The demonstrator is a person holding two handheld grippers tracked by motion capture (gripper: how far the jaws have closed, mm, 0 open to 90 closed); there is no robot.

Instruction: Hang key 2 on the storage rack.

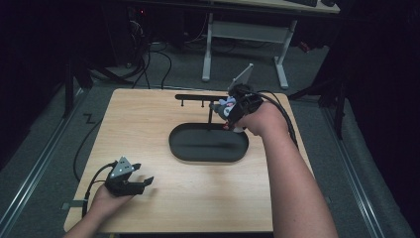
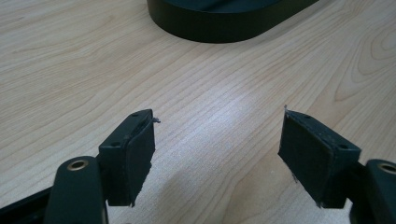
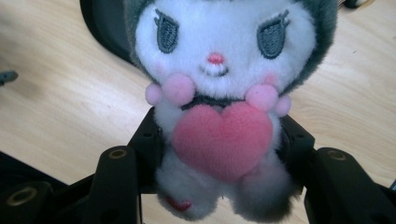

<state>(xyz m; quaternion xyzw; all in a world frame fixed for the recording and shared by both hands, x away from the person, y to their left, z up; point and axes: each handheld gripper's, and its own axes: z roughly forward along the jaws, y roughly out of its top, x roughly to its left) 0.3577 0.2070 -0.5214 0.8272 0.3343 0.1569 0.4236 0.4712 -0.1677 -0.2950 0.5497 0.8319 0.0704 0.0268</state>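
A small plush toy (image 3: 219,102) with a white face, grey hood and pink heart sits squeezed between the jaws of my right gripper (image 3: 219,154). In the high view that right gripper (image 1: 233,110) holds the plush toy (image 1: 227,105) in the air, beside the thin post of a black hanger stand (image 1: 198,96) and above the far right rim of the stand's black oval base (image 1: 208,144). My left gripper (image 1: 143,174) rests near the table's front left corner. Its jaws stand wide apart over bare wood, with nothing between them (image 2: 217,154).
The oval base (image 2: 224,23) lies ahead of the left gripper. The stand's horizontal bar carries small pegs. A cable trails from each gripper. Beyond the wooden table (image 1: 148,124) are a grey floor, cables and a white desk frame (image 1: 247,34).
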